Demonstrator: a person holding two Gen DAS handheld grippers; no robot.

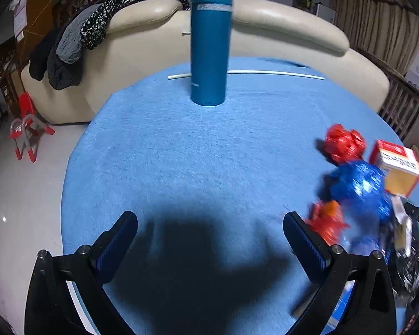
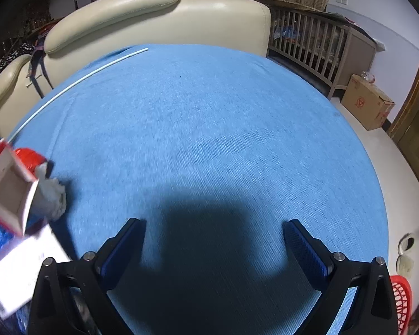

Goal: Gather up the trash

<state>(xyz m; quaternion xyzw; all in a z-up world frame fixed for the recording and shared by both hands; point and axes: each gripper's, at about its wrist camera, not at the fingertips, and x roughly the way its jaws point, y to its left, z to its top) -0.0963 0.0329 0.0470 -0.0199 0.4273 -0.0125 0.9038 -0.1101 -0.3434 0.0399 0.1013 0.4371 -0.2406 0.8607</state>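
Note:
A heap of trash lies on the blue tablecloth [image 1: 181,153]. In the left wrist view it is at the right: a crumpled red wrapper [image 1: 343,143], a blue foil wrapper [image 1: 360,187], a small orange-red wrapper [image 1: 328,223] and an open carton [image 1: 396,167]. My left gripper [image 1: 209,237] is open and empty, just left of the heap. In the right wrist view the heap is at the left: the carton [image 2: 8,189], white crumpled tissue [image 2: 51,195], a red wrapper [image 2: 29,157], a white flat pack [image 2: 22,268]. My right gripper [image 2: 213,240] is open and empty above bare cloth.
A tall teal flask [image 1: 209,47] stands at the table's far side. A thin white straw [image 2: 78,82] lies along the far edge. A cream sofa [image 1: 265,36] stands behind. A red basket [image 2: 402,301] is at the lower right, off the table.

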